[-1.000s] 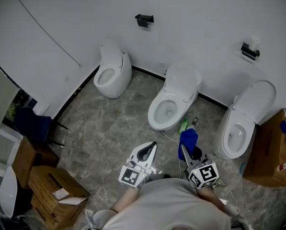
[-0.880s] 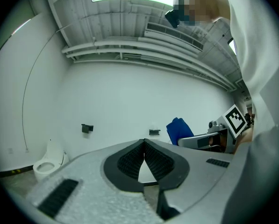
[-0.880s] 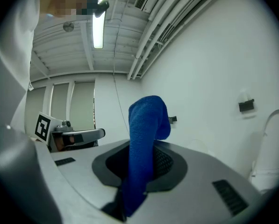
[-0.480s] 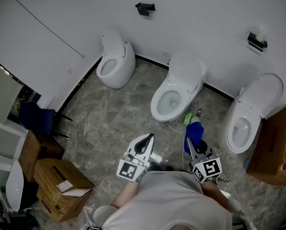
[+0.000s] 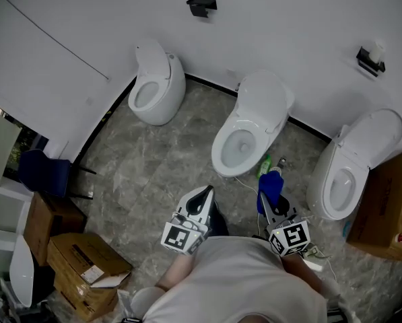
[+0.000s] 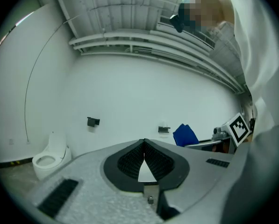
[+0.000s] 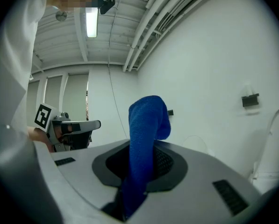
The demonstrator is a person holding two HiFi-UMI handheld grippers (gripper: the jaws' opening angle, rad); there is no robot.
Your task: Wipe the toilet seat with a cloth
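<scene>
Three white toilets stand along the wall, and the middle toilet (image 5: 246, 134) has its lid up and its seat showing just ahead of me. Held low over the floor in front of it, my right gripper (image 5: 262, 206) is shut on a blue cloth (image 5: 269, 188), which rises folded from between the jaws (image 7: 146, 139). My left gripper (image 5: 205, 194) is beside it on the left, shut, with nothing between its jaws (image 6: 144, 143). Neither gripper touches a toilet. The left toilet (image 6: 47, 157) shows far off in the left gripper view.
A green bottle (image 5: 263, 161) and a cable lie on the floor between the middle toilet and the right toilet (image 5: 354, 168). Cardboard boxes (image 5: 85, 269) and a blue chair (image 5: 46, 173) stand at the left. A brown box (image 5: 384, 215) stands at the right. Black holders (image 5: 202, 4) hang on the wall.
The head view has shifted a little, so the toilets sit slightly differently in frame. Both grippers stay close together with the cloth still held in the right one.
</scene>
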